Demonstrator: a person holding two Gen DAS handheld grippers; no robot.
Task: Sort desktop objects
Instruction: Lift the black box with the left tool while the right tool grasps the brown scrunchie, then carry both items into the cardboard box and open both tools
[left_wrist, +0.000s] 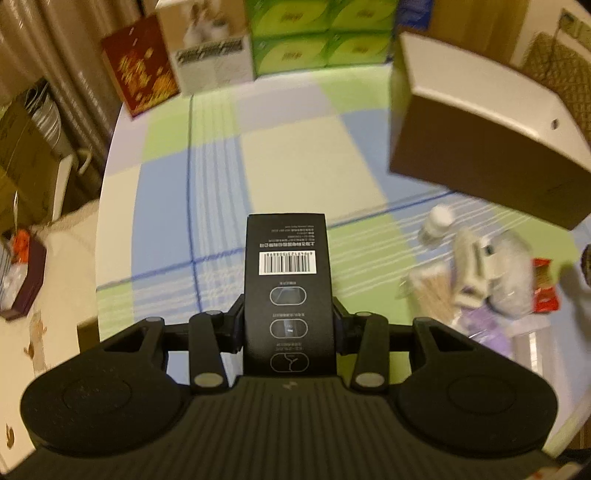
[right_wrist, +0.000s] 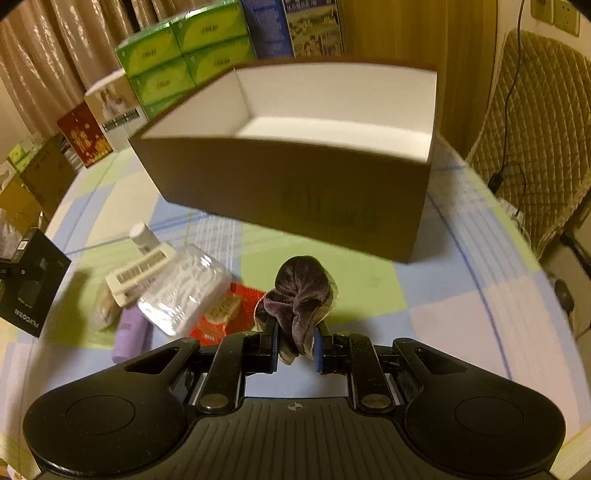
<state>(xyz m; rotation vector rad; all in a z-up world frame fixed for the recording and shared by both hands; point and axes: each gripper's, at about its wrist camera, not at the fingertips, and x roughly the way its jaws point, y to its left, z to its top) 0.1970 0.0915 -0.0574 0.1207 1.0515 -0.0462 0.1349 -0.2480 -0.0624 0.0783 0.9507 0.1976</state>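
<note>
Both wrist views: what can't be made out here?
- Brown box, right wrist view: its near wall hides most of the floor inside.
- Pile beside the red packet, left wrist view: motion blur smears it.
- Black box, left wrist view: small print unreadable.
- Dark scrunchie, right wrist view: lower end hidden between pads.

I seem to be working in a home: around the round table with its pastel checked cloth (left_wrist: 295, 155) stand pleated beige curtains (right_wrist: 74, 40), stacked green tissue packs (right_wrist: 184, 55) and a quilted tan chair (right_wrist: 535, 122).
</note>
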